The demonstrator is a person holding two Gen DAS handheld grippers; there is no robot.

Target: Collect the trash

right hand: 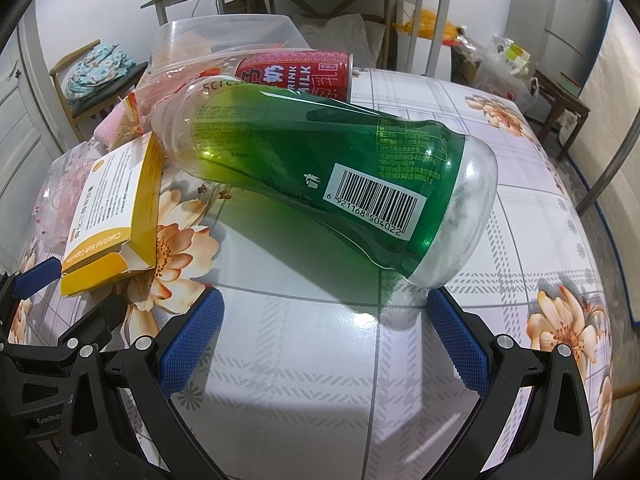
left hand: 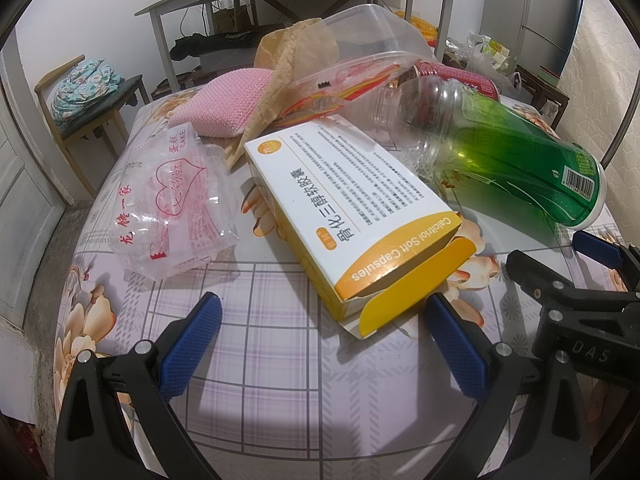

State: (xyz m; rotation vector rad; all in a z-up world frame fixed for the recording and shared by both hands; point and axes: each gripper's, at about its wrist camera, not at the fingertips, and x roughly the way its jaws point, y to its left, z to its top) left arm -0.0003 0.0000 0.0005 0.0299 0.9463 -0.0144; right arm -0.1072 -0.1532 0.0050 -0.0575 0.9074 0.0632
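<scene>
Green-label plastic bottle (right hand: 320,160) lies on its side on the floral tablecloth (right hand: 500,240), long axis diagonal: clear base end (right hand: 464,216) points toward the right gripper and to the right, neck end (right hand: 176,120) points away-left into the pile. Neck rests against the red milk can (right hand: 296,72), also on its side, and the clear plastic container (right hand: 224,36) behind.

White-and-yellow capsule box (left hand: 352,208) lies flat, long axis diagonal, open flap end (left hand: 400,300) toward the left gripper, closed end pointing away-left toward the pink sponge (left hand: 224,104). Crumpled clear cake wrapper (left hand: 176,200) sits just left of the box, brown paper (left hand: 288,68) drapes over the sponge and container.

Left gripper (left hand: 320,336) low over the table, jaws wide, nothing between them, box flap just ahead between the blue pads (left hand: 192,344). Right gripper (right hand: 324,332) also low and level, jaws spread wide, empty, bottle base just ahead near its right pad (right hand: 460,344). Can't tell if the pad touches the bottle. Both grippers side by side, close together; each shows at the edge of the other's view.
</scene>
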